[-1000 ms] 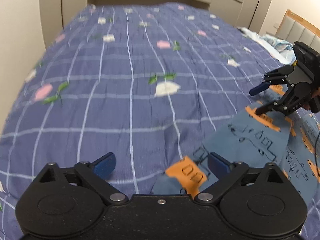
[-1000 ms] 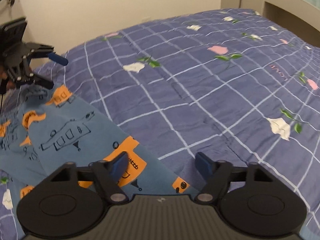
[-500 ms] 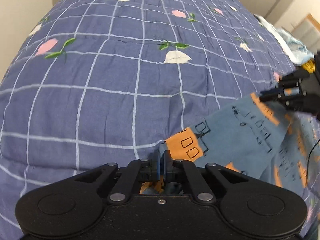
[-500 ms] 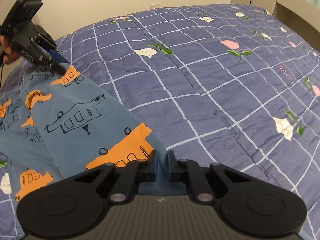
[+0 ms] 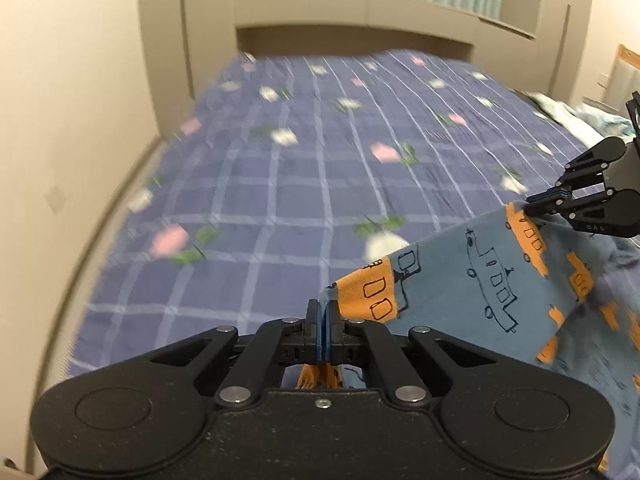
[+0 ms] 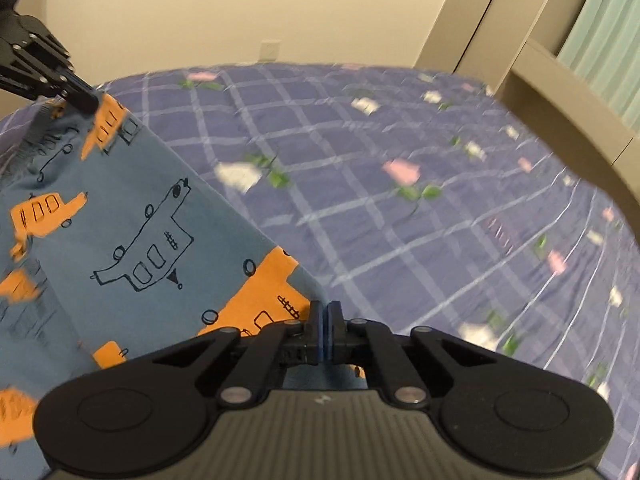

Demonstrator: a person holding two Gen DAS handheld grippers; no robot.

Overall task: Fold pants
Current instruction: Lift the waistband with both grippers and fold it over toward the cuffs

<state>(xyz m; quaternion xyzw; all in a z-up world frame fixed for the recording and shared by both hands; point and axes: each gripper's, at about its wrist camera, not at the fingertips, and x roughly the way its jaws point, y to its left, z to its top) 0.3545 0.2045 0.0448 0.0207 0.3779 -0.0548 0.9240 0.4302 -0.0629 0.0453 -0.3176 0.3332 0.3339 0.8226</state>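
Left wrist view: the left gripper is clamped on one corner of the pants, the right gripper at two o'clock on another. The stretched edge is held above the bed; no fold is laid yet.

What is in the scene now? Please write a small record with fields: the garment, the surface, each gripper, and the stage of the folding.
garment: blue pants with orange vehicle prints
surface: bed cover, purple checked with flowers
left gripper: shut on one corner of the pants edge
right gripper: shut on the other corner of the same edge
pants edge: stretched between the two grippers, raised off the bed cover
stage: edge picked up, fold not yet laid down
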